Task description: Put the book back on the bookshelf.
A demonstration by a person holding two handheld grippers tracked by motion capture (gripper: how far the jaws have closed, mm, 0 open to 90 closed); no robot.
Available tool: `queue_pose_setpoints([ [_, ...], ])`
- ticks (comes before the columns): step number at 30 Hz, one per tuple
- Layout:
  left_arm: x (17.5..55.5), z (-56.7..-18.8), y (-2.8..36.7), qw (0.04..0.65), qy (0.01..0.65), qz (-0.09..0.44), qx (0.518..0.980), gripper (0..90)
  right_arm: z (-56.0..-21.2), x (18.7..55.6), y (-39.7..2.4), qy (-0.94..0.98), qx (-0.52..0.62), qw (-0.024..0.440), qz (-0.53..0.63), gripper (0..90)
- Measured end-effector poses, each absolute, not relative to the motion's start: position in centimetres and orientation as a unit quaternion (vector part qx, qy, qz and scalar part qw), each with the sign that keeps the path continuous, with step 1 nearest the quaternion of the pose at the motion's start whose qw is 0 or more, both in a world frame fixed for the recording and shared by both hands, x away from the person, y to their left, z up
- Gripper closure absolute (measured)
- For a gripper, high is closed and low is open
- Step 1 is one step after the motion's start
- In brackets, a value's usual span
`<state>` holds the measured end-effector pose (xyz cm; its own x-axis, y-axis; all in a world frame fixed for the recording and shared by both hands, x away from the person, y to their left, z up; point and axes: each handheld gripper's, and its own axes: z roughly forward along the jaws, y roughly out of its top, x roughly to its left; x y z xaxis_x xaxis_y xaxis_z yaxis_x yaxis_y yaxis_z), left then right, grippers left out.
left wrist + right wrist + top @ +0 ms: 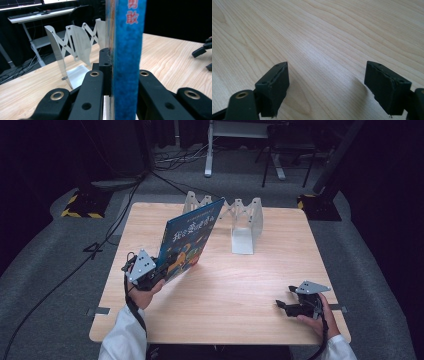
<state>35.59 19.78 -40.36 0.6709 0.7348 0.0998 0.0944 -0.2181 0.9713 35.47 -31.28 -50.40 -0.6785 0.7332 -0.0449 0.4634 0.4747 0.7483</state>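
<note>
A blue picture book (187, 240) with yellow lettering is held up, tilted, above the left half of the wooden table (240, 290). My left gripper (162, 270) is shut on its lower corner. In the left gripper view the book's blue spine (127, 55) stands upright between the two black jaws, which press on it from both sides. My right gripper (283, 297) rests low over the table near the front right, open. In the right gripper view its two pads (275, 87) stand wide apart with bare wood between them.
A white folding metal book rack (240, 222) stands at the back middle of the table, also seen behind the book as the rack (72, 47) in the left gripper view. Cables, a desk frame and hazard-striped bases lie on the floor beyond the table.
</note>
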Motion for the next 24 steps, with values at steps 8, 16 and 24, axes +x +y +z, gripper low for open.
queue_pose_setpoints([
  [8,36.8,-40.0,20.3,0.548,0.298,0.298,0.722,83.1,-50.4,35.5,-31.3,0.839,0.357,0.182,0.368,20.9],
  [16,37.3,-40.0,21.4,0.555,0.322,0.307,0.703,83.0,-50.4,35.5,-31.4,0.839,0.358,0.178,0.37,21.3],
  [24,39.0,-39.0,20.7,0.578,0.322,0.312,0.682,83.0,-50.4,35.6,-31.4,0.839,0.358,0.176,0.371,21.5],
])
